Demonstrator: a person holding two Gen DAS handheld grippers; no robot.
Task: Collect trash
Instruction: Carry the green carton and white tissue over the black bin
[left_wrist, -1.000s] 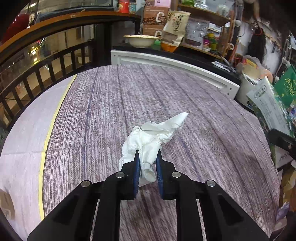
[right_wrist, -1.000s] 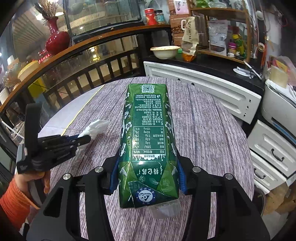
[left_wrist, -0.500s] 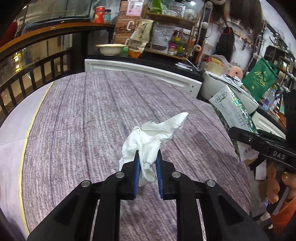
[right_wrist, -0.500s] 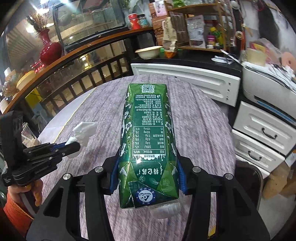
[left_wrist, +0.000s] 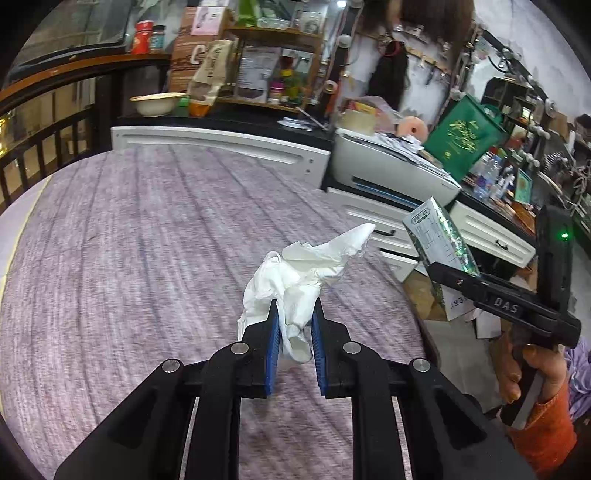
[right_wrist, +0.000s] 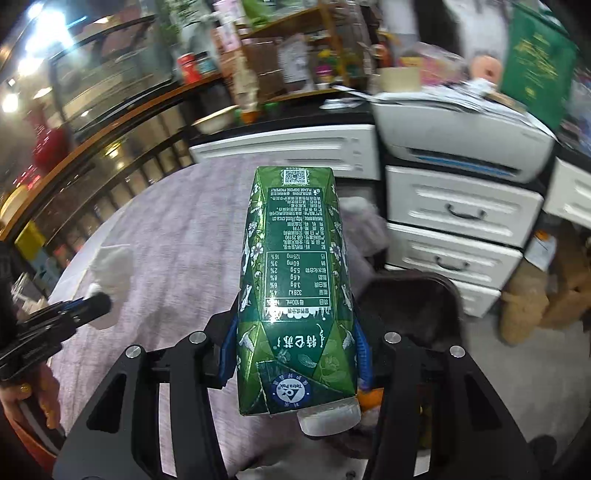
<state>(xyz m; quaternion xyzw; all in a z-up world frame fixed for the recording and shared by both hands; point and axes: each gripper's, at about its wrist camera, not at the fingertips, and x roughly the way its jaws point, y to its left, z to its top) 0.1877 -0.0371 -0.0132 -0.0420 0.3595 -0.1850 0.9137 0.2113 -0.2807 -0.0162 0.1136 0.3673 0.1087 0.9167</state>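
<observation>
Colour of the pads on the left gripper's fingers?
Blue pads, shut on the crumpled white tissue; left wrist view shows it best.

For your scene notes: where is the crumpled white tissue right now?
The tissue is pinched in the left gripper, above the purple table, left of the green carton.

Your tissue (left_wrist: 306, 273) sits mid-frame over the table (left_wrist: 129, 240); your carton (left_wrist: 439, 240) right of it, drawers (left_wrist: 491, 236) behind

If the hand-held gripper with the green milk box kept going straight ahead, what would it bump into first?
Probably the purple-grey table top. The right hand-held gripper points forward and down over it, near its edge, and the green carton sticking out in front would touch first. Depth is hard to judge; the dark bin sits just to the right.
</observation>
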